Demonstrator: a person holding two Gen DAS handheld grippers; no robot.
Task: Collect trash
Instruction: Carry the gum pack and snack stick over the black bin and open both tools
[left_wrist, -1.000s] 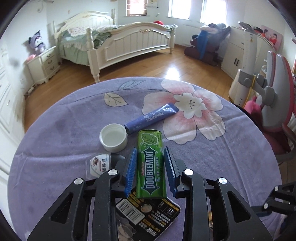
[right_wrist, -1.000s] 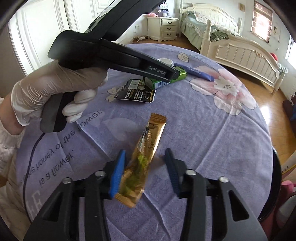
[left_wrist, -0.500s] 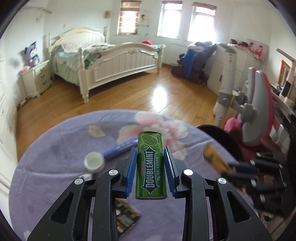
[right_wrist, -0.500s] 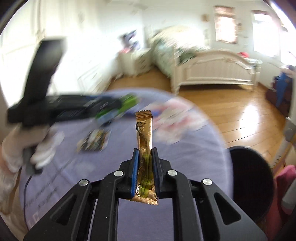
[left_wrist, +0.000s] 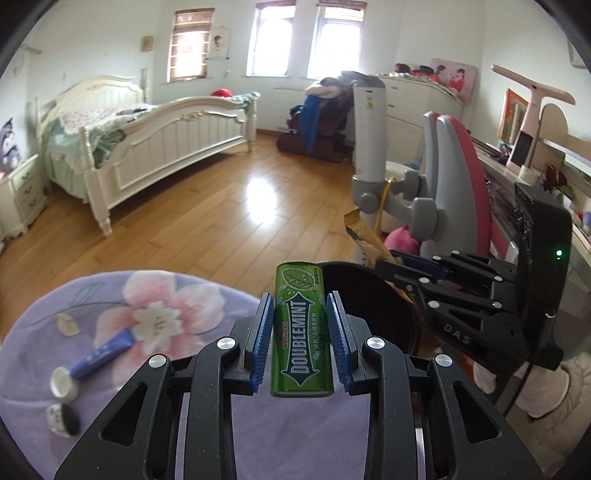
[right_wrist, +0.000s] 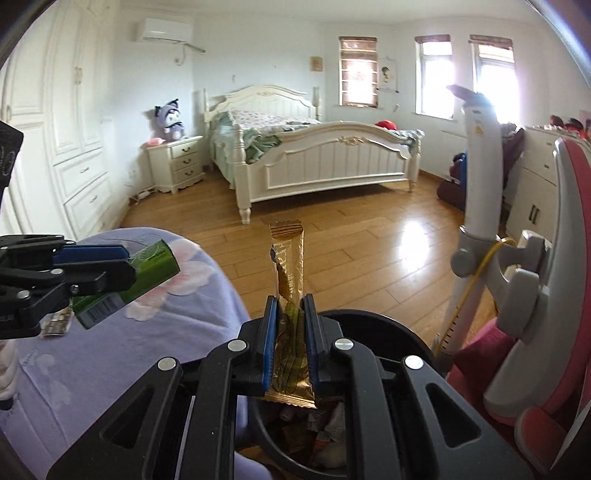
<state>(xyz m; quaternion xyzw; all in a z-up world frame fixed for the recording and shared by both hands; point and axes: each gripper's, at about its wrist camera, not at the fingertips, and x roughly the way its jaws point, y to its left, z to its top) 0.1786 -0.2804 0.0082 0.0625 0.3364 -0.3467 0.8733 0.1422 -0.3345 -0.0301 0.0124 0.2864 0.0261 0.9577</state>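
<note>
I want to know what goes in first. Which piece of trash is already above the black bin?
The gold foil snack wrapper in the right claw hangs over the round black bin; the green gum box is above the purple tablecloth.

I see a white bed (right_wrist: 317, 155) mid-frame, a nightstand (right_wrist: 177, 162) left of it (purple plush (right_wrist: 169, 119) on top), wooden floor (left_wrist: 207, 221).

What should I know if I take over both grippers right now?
Left gripper: shut on the green gum pack, near the black bin.
Right gripper: shut on the gold wrapper, over the bin, which already holds trash.
Done: both pieces are picked up.
Left: drop both in, then fetch the blue sachet, white cap and small packet from the purple tablecloth.
</note>
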